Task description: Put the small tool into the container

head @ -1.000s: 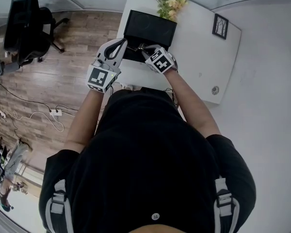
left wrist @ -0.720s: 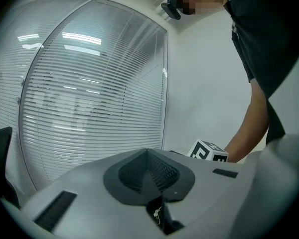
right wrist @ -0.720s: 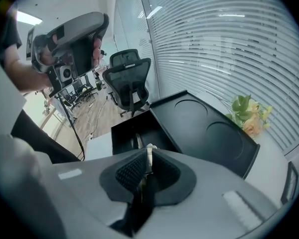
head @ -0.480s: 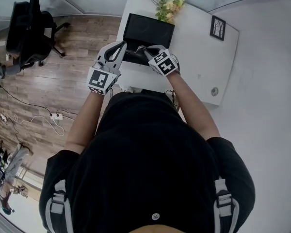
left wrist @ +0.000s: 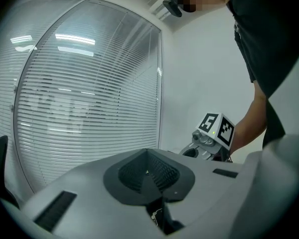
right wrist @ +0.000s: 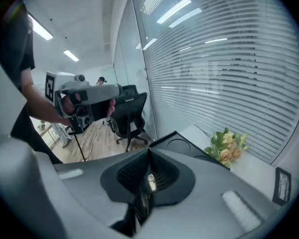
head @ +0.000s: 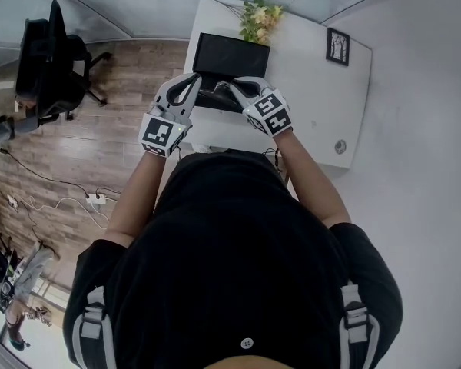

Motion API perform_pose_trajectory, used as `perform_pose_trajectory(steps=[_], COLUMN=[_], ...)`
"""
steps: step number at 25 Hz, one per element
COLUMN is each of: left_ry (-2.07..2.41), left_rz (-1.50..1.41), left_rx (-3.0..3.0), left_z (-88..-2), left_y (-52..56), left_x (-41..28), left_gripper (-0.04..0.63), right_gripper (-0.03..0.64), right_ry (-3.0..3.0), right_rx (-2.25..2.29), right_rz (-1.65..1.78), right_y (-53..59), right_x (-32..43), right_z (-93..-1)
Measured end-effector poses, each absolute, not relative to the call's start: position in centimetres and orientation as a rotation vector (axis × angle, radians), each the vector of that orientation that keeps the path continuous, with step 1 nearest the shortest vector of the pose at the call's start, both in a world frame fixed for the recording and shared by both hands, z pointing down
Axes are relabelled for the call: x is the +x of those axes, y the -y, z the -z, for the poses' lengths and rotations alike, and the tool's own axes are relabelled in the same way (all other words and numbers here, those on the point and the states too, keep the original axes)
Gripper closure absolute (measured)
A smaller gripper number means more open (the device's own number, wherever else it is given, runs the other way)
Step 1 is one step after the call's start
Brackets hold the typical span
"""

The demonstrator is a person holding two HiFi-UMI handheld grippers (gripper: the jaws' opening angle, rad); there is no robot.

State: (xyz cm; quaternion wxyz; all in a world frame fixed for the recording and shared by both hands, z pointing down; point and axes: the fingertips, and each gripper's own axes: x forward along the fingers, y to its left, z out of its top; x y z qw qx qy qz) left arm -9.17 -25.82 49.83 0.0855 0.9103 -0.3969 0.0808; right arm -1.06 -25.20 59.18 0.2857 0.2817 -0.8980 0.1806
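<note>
holding your right gripper [head: 230, 85] clamped on the small tool [right wrist: 150, 182] over the container [head: 232, 54] suits a drop; your left gripper [head: 194, 78] sits closed, empty.

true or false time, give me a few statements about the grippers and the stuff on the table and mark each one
1. The left gripper's jaws stand wide apart. False: they are together, and nothing shows between them.
2. The right gripper is shut on a small shiny tool. True.
3. The flowers stand at the far edge of the table, next to the black container. True.
4. The office chair stands on the table. False: it stands on the wooden floor, to the person's left.
5. The picture frame lies inside the container. False: it is on the table, apart from the container.
</note>
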Motion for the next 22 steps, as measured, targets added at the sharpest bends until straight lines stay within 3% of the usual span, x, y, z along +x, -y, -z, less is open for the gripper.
perform_pose_trajectory(steps=[22], left_ry=[1.110], left_rz=[-0.097], left_rx=[2.819], left_z=[-43.3], left_y=[26.6], left_x=[-7.1], left_gripper=[0.588], right_gripper=[0.604], right_ry=[2.867], right_rx=[1.017], right_rz=[-0.129], right_y=[26.1], right_x=[-1.5], right_z=[-40.5])
